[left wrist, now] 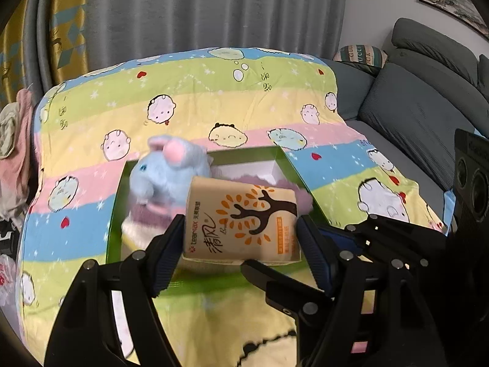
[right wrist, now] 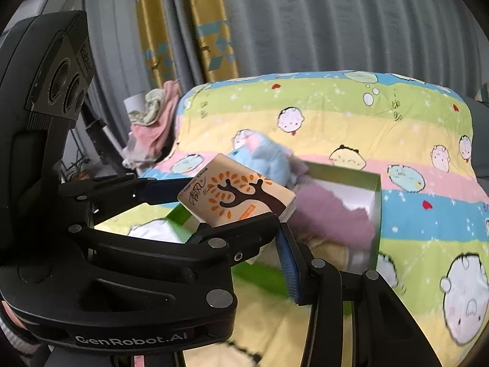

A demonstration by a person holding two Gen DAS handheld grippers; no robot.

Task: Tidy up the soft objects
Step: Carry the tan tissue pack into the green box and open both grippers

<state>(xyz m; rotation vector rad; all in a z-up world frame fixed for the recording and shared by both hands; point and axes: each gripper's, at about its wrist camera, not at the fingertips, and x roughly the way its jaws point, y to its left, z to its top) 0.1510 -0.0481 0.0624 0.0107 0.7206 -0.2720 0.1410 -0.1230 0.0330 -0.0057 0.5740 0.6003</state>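
Note:
My left gripper [left wrist: 241, 232] is shut on a tan tissue pack [left wrist: 241, 217] with an orange tree print, held just above the green box [left wrist: 116, 202]. The pack [right wrist: 237, 197] also shows in the right wrist view, between the left gripper's fingers [right wrist: 159, 189]. A blue plush elephant [left wrist: 168, 168] and a purple soft item [right wrist: 333, 217] lie in the box [right wrist: 377, 211]. My right gripper's blue-padded finger [right wrist: 288, 264] sits close below the pack; its other finger is hidden behind the left gripper, so its opening is unclear.
The box rests on a cartoon-print quilt [left wrist: 214, 98] over a bed. A grey sofa [left wrist: 421, 98] stands to the right. A heap of pink and green clothes [right wrist: 152, 125] lies at the left edge, in front of grey curtains [left wrist: 214, 6].

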